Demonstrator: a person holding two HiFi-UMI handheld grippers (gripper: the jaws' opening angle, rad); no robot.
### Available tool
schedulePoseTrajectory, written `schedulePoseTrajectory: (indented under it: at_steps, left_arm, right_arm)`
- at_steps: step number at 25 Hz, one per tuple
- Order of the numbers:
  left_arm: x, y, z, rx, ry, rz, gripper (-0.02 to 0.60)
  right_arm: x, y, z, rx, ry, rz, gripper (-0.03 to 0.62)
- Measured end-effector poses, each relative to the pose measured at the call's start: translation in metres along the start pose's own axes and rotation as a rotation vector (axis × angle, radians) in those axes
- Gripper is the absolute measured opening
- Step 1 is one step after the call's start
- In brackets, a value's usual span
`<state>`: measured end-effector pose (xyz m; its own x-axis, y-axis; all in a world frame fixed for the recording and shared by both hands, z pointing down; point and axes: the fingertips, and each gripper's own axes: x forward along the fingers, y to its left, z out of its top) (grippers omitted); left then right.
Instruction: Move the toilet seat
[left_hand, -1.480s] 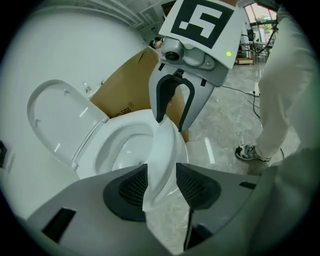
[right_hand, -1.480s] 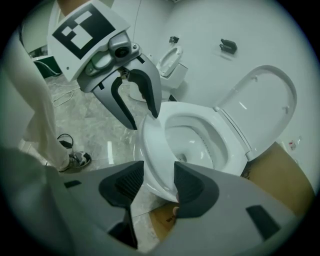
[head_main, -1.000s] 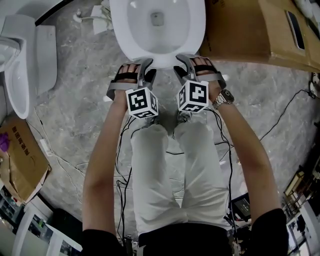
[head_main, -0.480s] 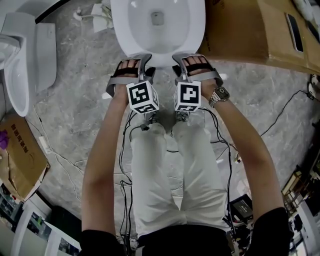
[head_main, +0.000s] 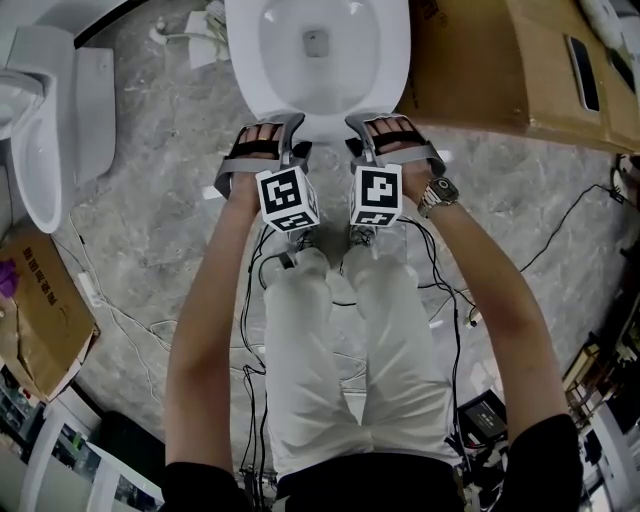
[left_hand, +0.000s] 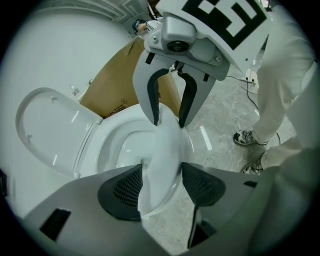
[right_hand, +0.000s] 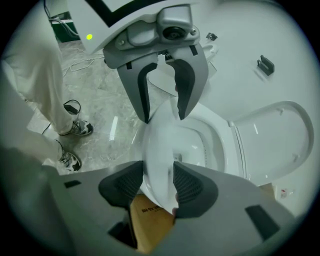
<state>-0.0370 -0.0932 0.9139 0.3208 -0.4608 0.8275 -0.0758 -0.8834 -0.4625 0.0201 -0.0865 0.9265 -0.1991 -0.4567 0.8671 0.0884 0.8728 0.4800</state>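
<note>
i see the toilet seat (head_main: 250, 70), a glossy white, smooth oval ring, on the bowl straight ahead of me. its rounded front edge runs between both grippers. my left gripper's (left_hand: 161, 187) jaws are opening around that edge, and my right gripper (right_hand: 159, 186) is clamped on it. the lid (left_hand: 47, 130) stands raised behind.

Cropped and blurred
The toilet (head_main: 248, 70) is running off the head view's top edge; the toilet seat (right_hand: 159, 145) is blurring in the right gripper view.
</note>
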Motion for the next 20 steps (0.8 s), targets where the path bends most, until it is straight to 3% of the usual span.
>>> schedulePoseTrajectory:
  at_steps: [4, 8, 20]
  left_arm:
    - [-0.007, -0.004, 0.004, 0.059, -0.011, -0.016, 0.22]
    - [-0.014, -0.002, 0.013, 0.019, -0.038, -0.048, 0.212]
    - [-0.035, 0.015, 0.022, 0.045, -0.021, -0.064, 0.19]
  right_arm:
    - [-0.007, -0.004, 0.001, 0.001, 0.0, 0.017, 0.196]
    - [-0.015, -0.009, 0.003, 0.014, 0.003, 0.021, 0.197]
    - [-0.044, -0.028, 0.007, 0.039, -0.025, 0.052, 0.201]
